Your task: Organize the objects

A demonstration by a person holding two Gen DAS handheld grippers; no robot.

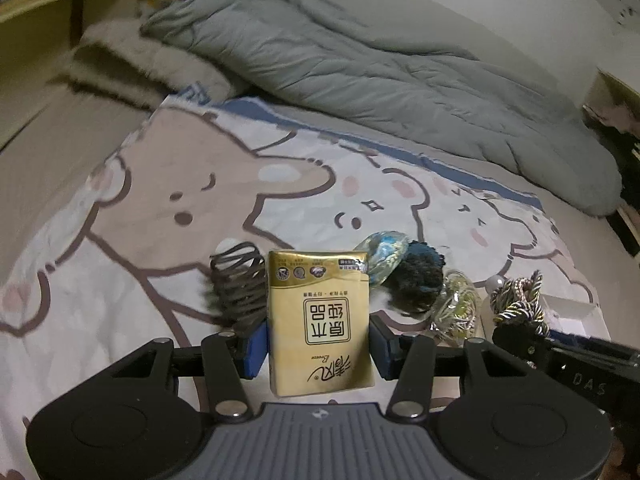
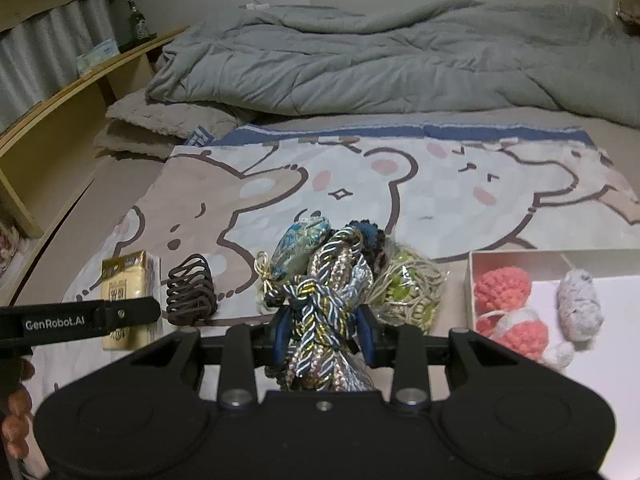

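Note:
My left gripper (image 1: 318,344) is shut on a gold tissue pack (image 1: 320,320), blue pads pressed to its two sides, above the bear-print blanket (image 1: 160,208). In the right wrist view the pack (image 2: 128,276) shows at the left behind one of the left gripper's fingers (image 2: 120,314). My right gripper (image 2: 324,332) is shut on a bundle of braided cord (image 2: 328,300), which also shows at the right of the left wrist view (image 1: 518,300). On the blanket lie a brown spiral hair clip (image 2: 190,292), a blue-green brocade pouch (image 2: 300,248), a dark blue scrunchie (image 1: 420,280) and a bag of yellow-green bands (image 2: 408,288).
A white box (image 2: 472,280) at the right holds pink crocheted pieces (image 2: 504,288) and a grey one (image 2: 580,304). A grey duvet (image 2: 360,68) is piled at the back beside a beige fuzzy pillow (image 2: 160,120). A wooden shelf (image 2: 60,128) runs along the left. Fingers of a hand (image 2: 16,408) show at lower left.

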